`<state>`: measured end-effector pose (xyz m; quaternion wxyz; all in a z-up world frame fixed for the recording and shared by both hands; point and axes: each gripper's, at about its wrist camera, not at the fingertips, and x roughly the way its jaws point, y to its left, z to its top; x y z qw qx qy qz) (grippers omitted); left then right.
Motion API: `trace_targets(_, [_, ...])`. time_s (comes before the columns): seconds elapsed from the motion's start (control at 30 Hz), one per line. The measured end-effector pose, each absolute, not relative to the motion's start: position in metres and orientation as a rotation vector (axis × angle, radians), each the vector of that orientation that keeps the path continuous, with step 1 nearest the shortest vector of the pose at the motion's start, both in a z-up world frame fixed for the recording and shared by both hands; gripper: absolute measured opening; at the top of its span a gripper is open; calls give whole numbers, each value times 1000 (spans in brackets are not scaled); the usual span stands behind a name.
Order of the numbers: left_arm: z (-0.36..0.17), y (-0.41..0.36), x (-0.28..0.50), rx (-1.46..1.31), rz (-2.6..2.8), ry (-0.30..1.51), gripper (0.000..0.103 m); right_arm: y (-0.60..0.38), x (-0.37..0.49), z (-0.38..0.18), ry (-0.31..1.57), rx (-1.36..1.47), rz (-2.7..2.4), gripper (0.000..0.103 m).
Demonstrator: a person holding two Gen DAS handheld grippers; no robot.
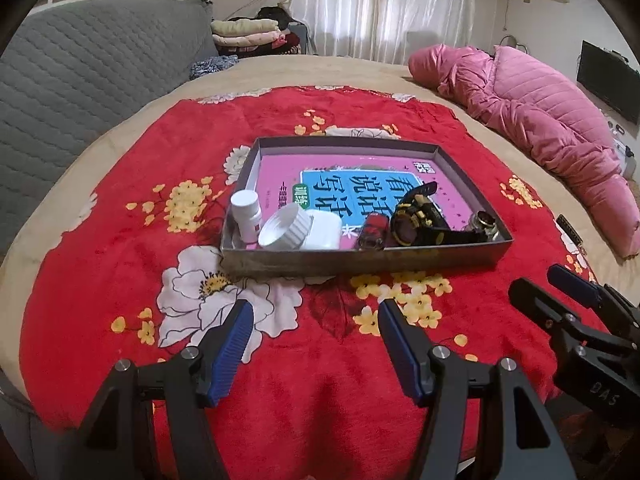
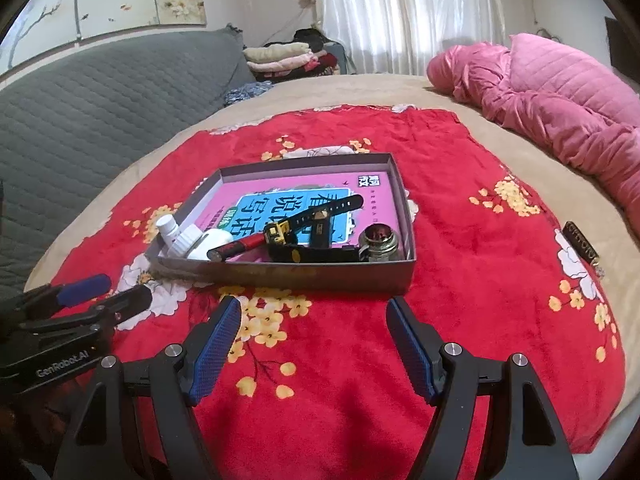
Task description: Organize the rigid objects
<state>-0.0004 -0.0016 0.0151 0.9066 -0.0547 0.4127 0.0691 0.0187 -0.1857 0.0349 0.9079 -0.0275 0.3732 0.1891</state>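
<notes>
Both your left gripper [image 1: 316, 320] and right gripper [image 2: 314, 316] hover released and empty over the red floral blanket [image 1: 120, 240], just near of the shallow grey box [image 1: 360, 258], where the pill bottle [image 1: 246, 216], white jar [image 1: 300, 232], black-and-yellow watch [image 1: 420, 220] and red tube [image 2: 240, 246] already lie gathered along its near wall, likely sorted.

Watch [image 1: 416, 222] lies in tray [image 1: 360, 258], bottles [image 1: 246, 216] left.

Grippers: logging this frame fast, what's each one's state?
Left gripper: open, holding nothing, over the red blanket.
Right gripper: open, holding nothing.
</notes>
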Motion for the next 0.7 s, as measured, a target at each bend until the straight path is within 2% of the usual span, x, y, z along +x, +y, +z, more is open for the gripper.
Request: trace_targets(0.7, [-4,-1,1,-130,131,892,64,-168,12,12,825,-84,436,76])
